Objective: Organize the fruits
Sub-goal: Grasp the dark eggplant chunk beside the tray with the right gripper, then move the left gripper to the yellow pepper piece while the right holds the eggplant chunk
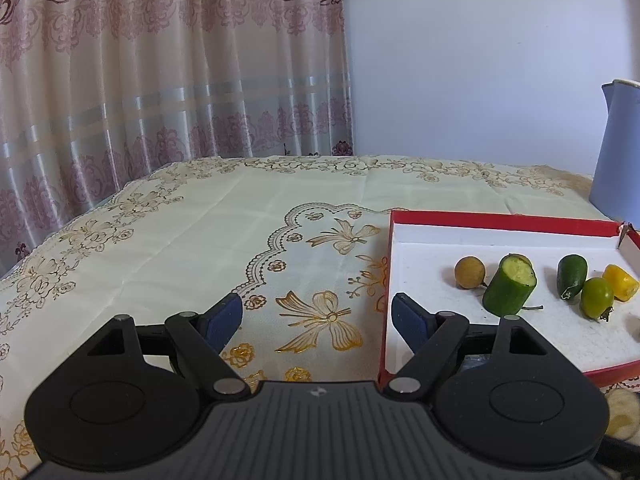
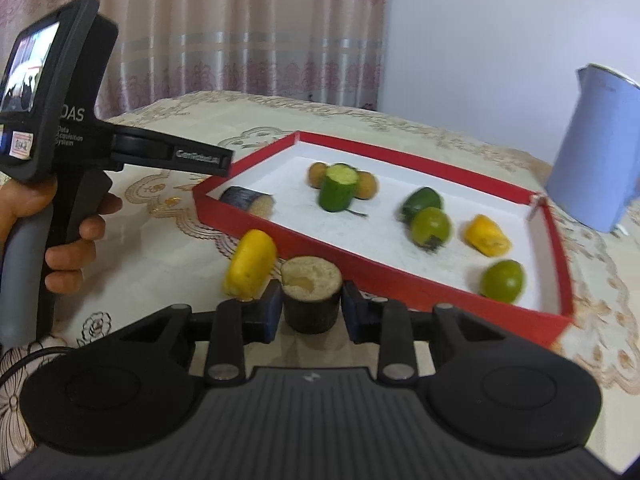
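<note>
My right gripper [image 2: 312,300] is shut on a short dark-skinned stalk piece [image 2: 311,280] with a tan cut top, just in front of the red tray [image 2: 400,280]. A yellow fruit piece [image 2: 251,263] lies on the cloth beside its left finger. Inside the tray are another dark stalk piece [image 2: 248,200], a cucumber chunk [image 2: 338,186], two brown round fruits [image 2: 317,174], green fruits [image 2: 431,226], a yellow piece [image 2: 487,236] and a lime [image 2: 502,280]. My left gripper [image 1: 318,316] stands open and holds nothing, over the cloth at the left edge of the tray [image 1: 500,222].
A pale blue jug [image 2: 596,144] stands behind the tray's right corner, also in the left wrist view as the jug [image 1: 618,160]. A hand [image 2: 76,236] holds the left gripper's handle [image 2: 60,100] at the left. A patterned curtain [image 1: 160,80] hangs behind the table.
</note>
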`<state>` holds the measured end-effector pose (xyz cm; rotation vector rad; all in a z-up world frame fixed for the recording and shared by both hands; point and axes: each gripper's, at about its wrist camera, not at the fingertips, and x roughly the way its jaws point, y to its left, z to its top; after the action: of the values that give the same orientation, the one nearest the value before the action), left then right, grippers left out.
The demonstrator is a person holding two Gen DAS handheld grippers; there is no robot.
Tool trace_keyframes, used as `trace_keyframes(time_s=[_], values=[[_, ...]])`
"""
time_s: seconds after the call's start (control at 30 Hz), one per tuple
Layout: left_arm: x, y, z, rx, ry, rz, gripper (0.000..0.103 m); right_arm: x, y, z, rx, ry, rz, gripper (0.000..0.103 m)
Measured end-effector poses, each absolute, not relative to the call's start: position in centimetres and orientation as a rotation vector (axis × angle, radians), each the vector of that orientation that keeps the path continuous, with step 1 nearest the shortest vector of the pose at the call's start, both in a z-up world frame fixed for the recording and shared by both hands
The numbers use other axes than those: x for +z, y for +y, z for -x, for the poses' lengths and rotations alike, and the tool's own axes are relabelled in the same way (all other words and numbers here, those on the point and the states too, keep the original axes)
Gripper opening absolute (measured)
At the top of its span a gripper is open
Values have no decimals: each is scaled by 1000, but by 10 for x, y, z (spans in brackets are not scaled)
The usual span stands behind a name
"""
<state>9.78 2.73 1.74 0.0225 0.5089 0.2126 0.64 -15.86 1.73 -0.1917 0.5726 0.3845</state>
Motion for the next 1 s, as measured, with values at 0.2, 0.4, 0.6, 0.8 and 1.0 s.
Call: trace_keyframes(time_s=[0.2, 0.4, 0.6, 0.8, 1.0], values=[[16, 27, -99, 215, 506, -31, 82, 12, -169, -10, 379, 590, 154, 31], [17, 29, -98, 219, 508, -13, 82, 9, -166, -13, 383, 585, 158, 34], [17, 31, -97, 224, 505, 0, 82, 6, -167, -14, 382, 591, 152, 41], [18, 32, -96, 226, 497, 10, 82, 6, -167, -14, 383, 590, 149, 42], [18, 32, -96, 226, 498, 5, 82, 6, -170, -14, 380, 589, 127, 31]])
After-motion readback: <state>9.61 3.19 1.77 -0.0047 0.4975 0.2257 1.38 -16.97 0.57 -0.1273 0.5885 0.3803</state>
